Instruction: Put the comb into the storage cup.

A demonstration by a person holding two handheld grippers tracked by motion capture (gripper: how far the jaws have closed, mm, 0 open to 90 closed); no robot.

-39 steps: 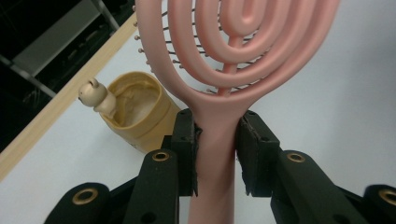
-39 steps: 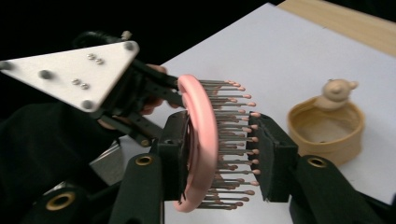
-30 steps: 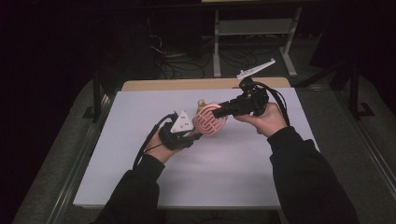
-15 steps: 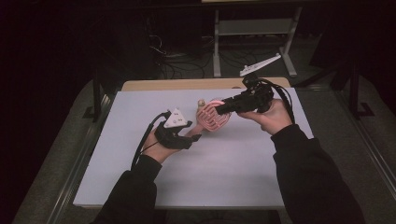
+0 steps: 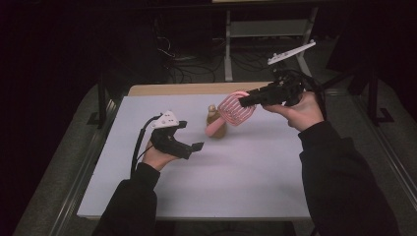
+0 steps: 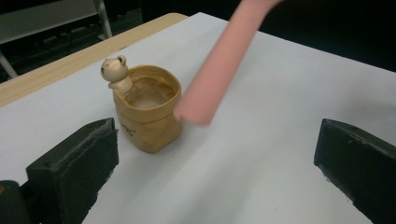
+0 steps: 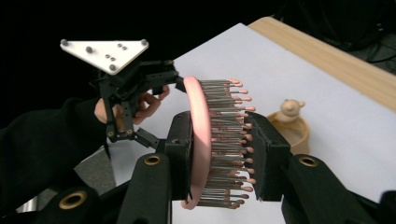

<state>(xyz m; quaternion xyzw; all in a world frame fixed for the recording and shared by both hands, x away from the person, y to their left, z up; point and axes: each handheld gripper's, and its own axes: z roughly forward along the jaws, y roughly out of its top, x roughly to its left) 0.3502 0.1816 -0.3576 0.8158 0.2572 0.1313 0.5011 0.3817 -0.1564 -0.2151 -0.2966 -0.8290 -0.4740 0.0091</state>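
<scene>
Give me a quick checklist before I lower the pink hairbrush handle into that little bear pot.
1. Right tool grip on the hairbrush: jaws clamp the bristled head from both sides. Ok.
2. Bear pot upright with its mouth open: ok.
3. Handle tip over the opening: it sits beside the rim, not above it. Not ok.
4. Left tool out of the way: open, off the pot. Ok.
5. Pot empty inside: cannot tell.

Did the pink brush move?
Yes. The brush rose and swung right, off the left gripper; its handle tip now hangs by the bear pot.
</scene>
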